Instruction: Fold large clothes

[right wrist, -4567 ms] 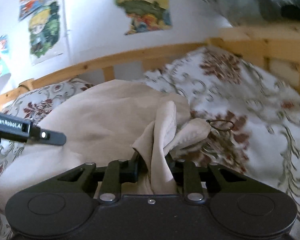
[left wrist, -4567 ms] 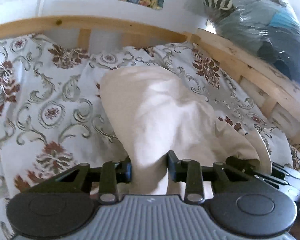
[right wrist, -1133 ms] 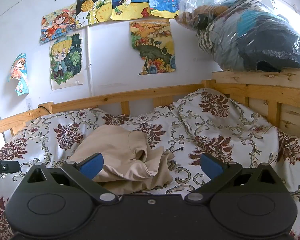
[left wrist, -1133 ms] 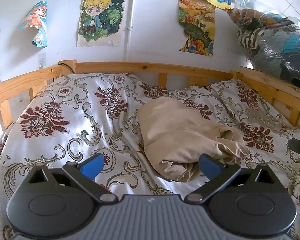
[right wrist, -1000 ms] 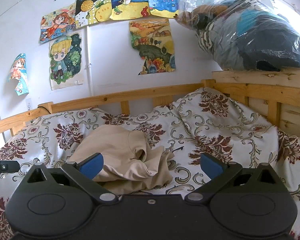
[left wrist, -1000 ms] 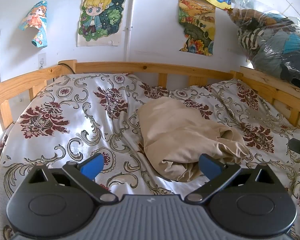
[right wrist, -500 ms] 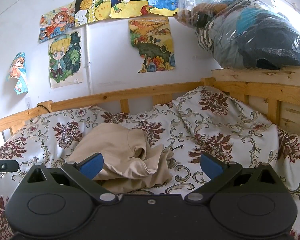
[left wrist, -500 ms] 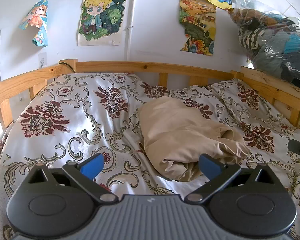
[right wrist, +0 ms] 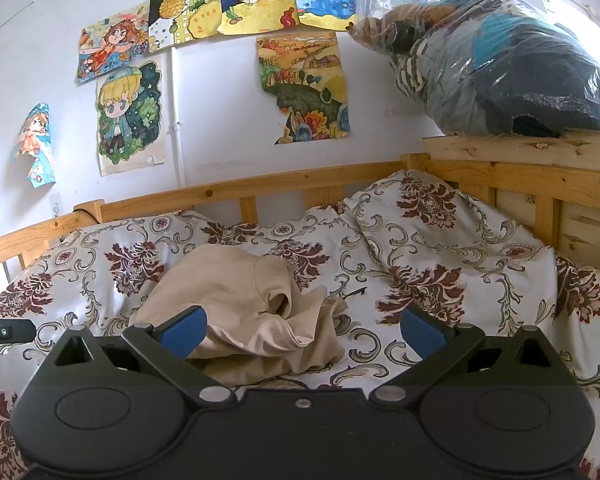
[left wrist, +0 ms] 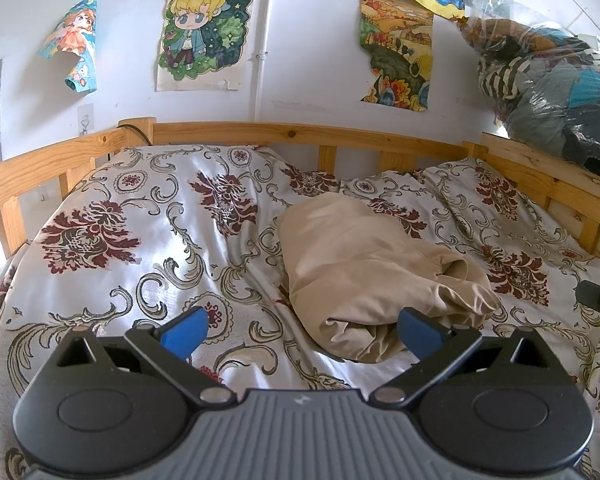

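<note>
A beige garment [left wrist: 364, 268] lies in a loose, rumpled bundle on the floral bedspread [left wrist: 140, 240], its crumpled end toward me. My left gripper [left wrist: 302, 330] hovers open in front of it, blue pads wide apart with nothing between them. In the right wrist view the same beige garment [right wrist: 240, 304] sits left of centre, and my right gripper [right wrist: 302, 330] is open and apart from it, holding nothing. Each gripper's tip shows at the edge of the other's view: the right gripper's tip [left wrist: 598, 300], the left gripper's tip [right wrist: 4, 332].
A wooden bed rail [left wrist: 300, 132] runs round the far and right sides of the floral bedspread [right wrist: 440, 280]. A clear plastic bag of clothes [right wrist: 500, 60] rests on the right-hand rail. Drawings [right wrist: 260, 0] hang on the white wall behind.
Earlier both grippers were shut on the beige cloth; since then they let go and drew back. Over the last second both views only drifted slightly; the garment has lain still.
</note>
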`<state>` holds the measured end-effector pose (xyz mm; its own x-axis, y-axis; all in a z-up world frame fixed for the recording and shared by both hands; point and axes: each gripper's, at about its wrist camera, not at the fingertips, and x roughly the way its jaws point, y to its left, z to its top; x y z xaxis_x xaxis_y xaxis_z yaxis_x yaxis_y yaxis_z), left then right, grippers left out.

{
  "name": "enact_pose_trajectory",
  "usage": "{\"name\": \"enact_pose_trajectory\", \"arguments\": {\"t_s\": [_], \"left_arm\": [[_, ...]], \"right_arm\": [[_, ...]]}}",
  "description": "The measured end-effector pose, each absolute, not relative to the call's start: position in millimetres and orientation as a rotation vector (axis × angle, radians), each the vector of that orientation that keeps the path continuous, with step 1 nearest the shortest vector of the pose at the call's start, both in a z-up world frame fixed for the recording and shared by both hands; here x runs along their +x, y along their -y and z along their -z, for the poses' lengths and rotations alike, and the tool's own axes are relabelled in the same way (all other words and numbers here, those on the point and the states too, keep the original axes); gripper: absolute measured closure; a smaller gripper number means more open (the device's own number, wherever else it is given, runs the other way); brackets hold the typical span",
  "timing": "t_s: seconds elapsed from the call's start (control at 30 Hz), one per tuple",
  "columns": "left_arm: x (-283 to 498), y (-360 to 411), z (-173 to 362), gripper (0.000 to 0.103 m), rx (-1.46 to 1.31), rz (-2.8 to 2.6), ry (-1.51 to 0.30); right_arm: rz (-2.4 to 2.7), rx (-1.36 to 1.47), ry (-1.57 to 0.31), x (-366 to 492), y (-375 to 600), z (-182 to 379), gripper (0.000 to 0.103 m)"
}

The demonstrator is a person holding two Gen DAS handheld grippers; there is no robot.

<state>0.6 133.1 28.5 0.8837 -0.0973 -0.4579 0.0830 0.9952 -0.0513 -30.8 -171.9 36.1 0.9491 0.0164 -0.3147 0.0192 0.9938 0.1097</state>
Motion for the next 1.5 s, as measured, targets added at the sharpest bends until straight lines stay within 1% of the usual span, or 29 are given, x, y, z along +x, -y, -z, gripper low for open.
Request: {"name": "enact_pose_trajectory", "arguments": {"t_s": [1.5], "left_arm": [[-2.8, -126.6, -27.3, 0.001, -0.01, 0.079, -0.48]], "right_arm": [[0.005, 0.117, -0.324, -29.9, 171.9, -37.0, 0.001]]}}
